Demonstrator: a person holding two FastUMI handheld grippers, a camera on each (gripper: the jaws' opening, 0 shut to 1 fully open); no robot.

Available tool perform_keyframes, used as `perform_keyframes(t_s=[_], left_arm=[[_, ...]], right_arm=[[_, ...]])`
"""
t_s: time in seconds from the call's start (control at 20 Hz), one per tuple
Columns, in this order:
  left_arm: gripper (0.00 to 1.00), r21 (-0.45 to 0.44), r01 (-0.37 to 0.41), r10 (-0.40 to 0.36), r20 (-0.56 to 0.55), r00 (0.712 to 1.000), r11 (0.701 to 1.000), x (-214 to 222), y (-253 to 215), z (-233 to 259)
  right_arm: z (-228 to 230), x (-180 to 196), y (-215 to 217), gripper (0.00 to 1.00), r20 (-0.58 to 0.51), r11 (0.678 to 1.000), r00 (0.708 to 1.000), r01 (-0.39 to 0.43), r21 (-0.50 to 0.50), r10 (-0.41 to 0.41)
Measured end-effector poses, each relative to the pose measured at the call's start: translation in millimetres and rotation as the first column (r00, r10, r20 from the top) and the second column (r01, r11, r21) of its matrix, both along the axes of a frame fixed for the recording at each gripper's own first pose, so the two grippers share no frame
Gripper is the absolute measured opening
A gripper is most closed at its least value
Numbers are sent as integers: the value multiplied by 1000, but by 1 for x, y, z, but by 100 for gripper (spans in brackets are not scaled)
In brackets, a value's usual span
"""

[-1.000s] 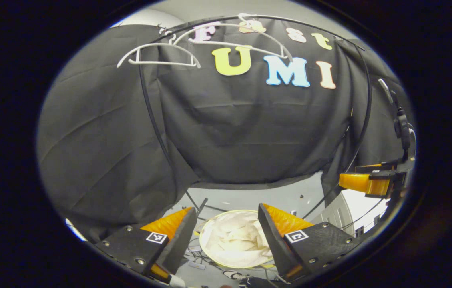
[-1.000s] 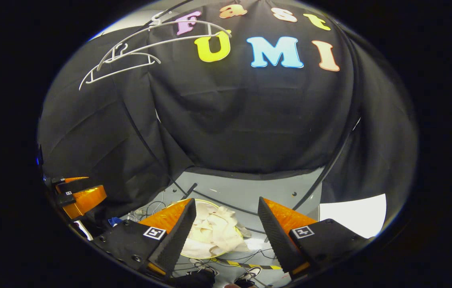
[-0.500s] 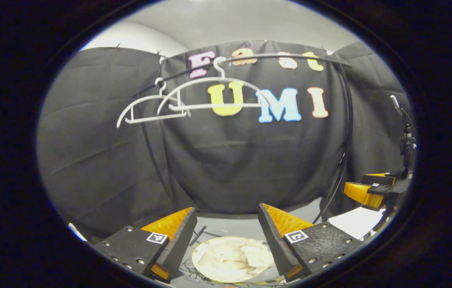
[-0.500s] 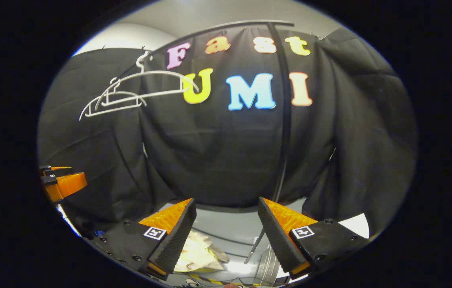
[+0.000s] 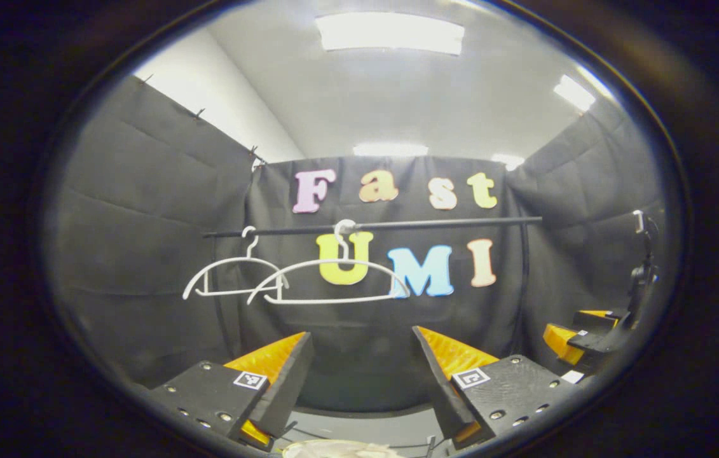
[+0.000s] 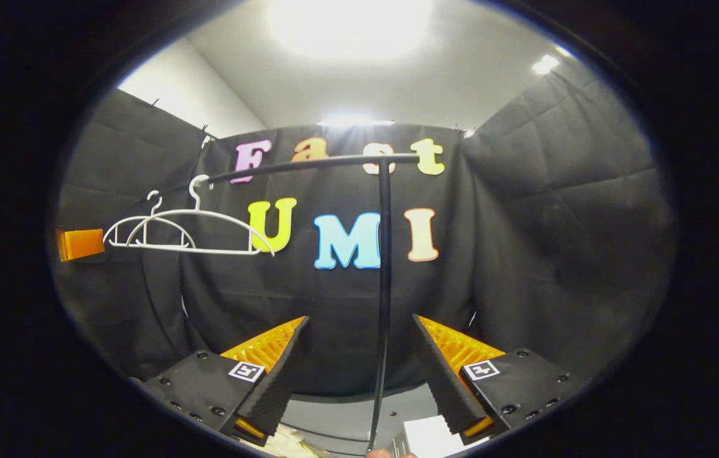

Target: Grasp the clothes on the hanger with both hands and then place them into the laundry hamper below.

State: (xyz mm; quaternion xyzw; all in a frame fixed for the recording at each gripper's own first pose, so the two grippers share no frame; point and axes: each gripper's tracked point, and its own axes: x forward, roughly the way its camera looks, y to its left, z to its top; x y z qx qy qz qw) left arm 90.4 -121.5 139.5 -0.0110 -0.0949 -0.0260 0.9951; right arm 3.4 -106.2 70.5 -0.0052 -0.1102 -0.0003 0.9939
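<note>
Two bare white hangers (image 5: 232, 259) (image 5: 327, 300) hang on the black rail (image 5: 435, 222); nothing hangs on them. At the bottom edge of the left gripper view, a sliver of cream clothes (image 5: 334, 450) lies in the hamper. My left gripper (image 5: 362, 375) is open and empty, pointing at the booth wall below the hangers. My right gripper (image 6: 359, 375) is also open and empty, facing the rail's upright post (image 6: 384, 286), with the hangers (image 6: 197, 212) up to its left. Each gripper appears at the edge of the other's view: right gripper (image 5: 578, 334), left gripper (image 6: 79, 243).
The black rail (image 6: 334, 162) spans the booth at hanger height, and its post runs down between my right fingers. Black cloth walls close in on three sides. A white sheet (image 6: 426, 439) lies on the grey floor (image 6: 334, 420) low in the right gripper view.
Both grippers have tilted upward. The hamper with the cream clothes has slid from between the fingers down to the bottom edge, and the ceiling lights have come into view. Both stay open.
</note>
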Motion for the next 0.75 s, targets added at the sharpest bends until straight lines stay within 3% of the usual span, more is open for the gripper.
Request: perform_keyframes(t_s=[0.15,0.35,0.55,0.6,0.75], left_arm=[[91,-17,30,-29,36,999,999,-14,-1,-7],[91,-79,-8,8,9,1000,997,-25,13,-40],[90,-156,13,5,113,994,988,-32,14,-30],[89,-157,28,-10,120,993,987,-29,12,-32],[90,-82,65,-59,70,996,994,-9,3,-53]], right_arm=[[4,-18,-1,98,84,998,996,15,54,-20],[-37,-37,-8,98,-18,996,998,54,69,-53],[-54,-54,-20,98,-66,991,991,118,60,-115],[-60,-56,-16,92,-82,991,990,119,56,-114],[-73,-61,-15,92,-121,991,985,129,44,-123]])
